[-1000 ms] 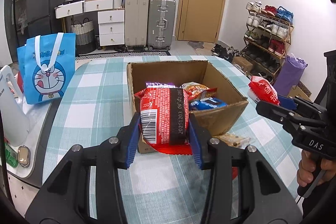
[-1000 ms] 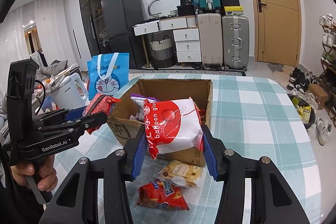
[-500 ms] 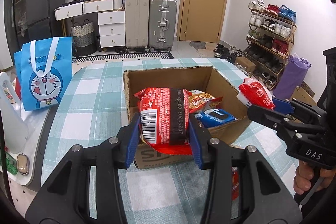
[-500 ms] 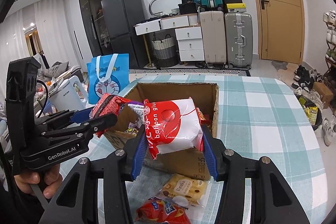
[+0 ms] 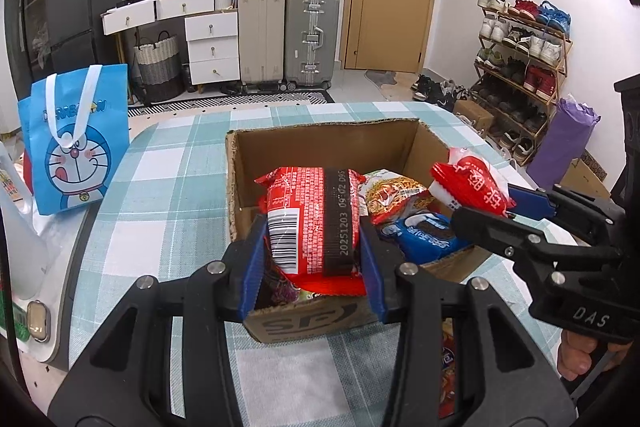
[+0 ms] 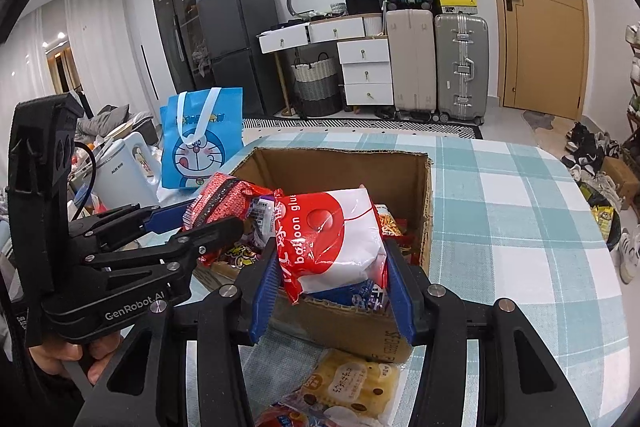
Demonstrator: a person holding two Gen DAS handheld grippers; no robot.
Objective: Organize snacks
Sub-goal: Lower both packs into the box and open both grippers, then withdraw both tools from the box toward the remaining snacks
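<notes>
Box (image 5: 320,323) front wall hidden behind held red packet (image 5: 316,223).

Both our grippers clamped, tilted downward

Our left gripper (image 5: 312,251) pinches its load between blue pads, a hand (image 6: 68,359) on its trigger. Our right gripper (image 6: 332,275) does likewise, close beside it, its hand (image 5: 576,359) at the handle.
</notes>
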